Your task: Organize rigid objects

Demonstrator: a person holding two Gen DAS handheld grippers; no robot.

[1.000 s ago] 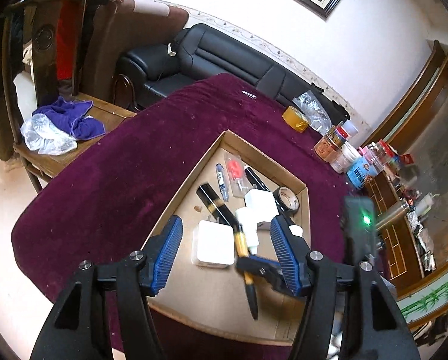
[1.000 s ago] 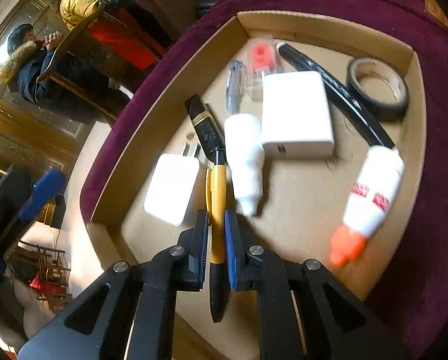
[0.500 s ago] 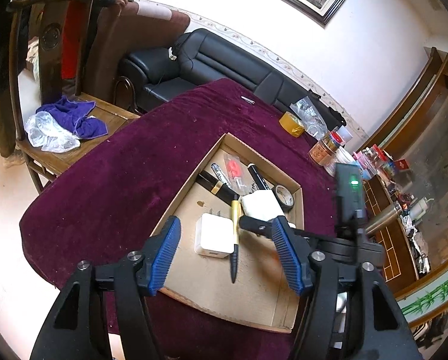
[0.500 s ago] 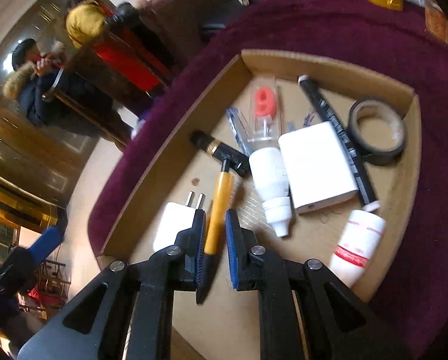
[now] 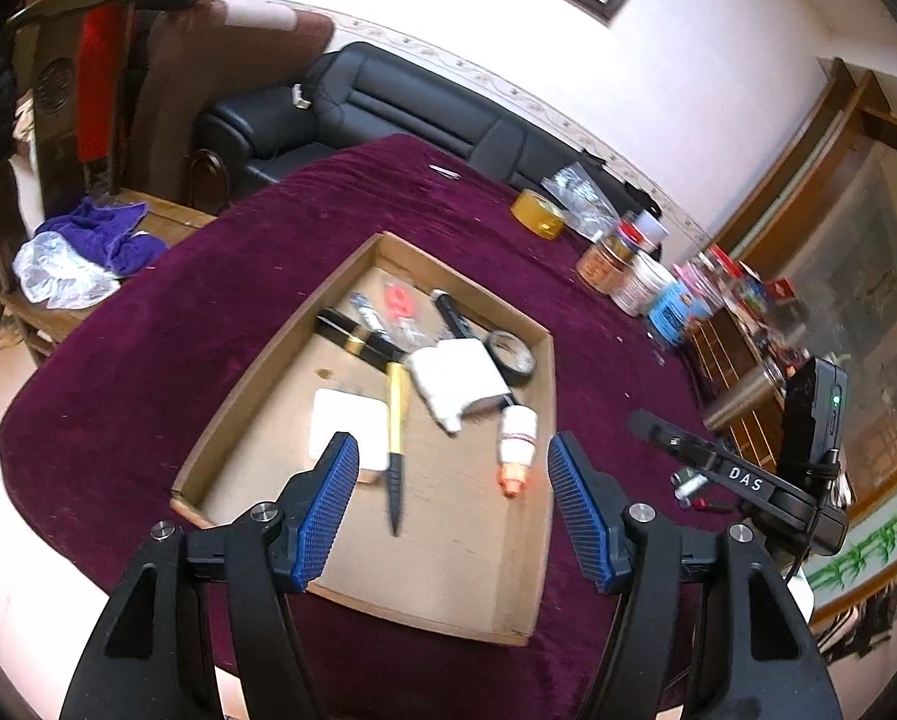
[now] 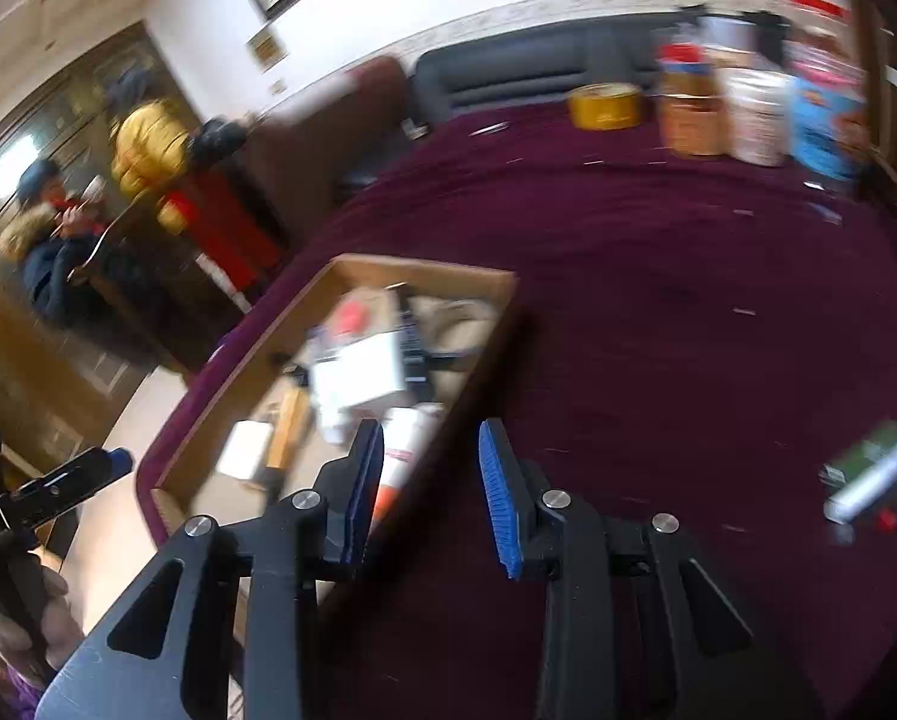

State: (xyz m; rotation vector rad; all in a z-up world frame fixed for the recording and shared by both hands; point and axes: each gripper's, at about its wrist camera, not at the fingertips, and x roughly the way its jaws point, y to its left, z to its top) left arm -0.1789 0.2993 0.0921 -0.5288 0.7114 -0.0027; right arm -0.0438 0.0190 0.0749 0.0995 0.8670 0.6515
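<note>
Pen (image 5: 395, 420): released into cardboard box (image 5: 256, 360); right gripper (image 6: 430, 480) jaws just opened, empty (left gripper (image 5: 453, 507) agape, empty); next item pending.

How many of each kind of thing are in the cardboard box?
Pens and markers: 4
White bottles: 2
White charger blocks: 2
Black tape roll: 1
Packet: 1
Total: 10

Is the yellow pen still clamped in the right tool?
No: the yellow pen lies in the cardboard tray, and the right tool, whose jaws have just been opening, has nothing between them.
</note>
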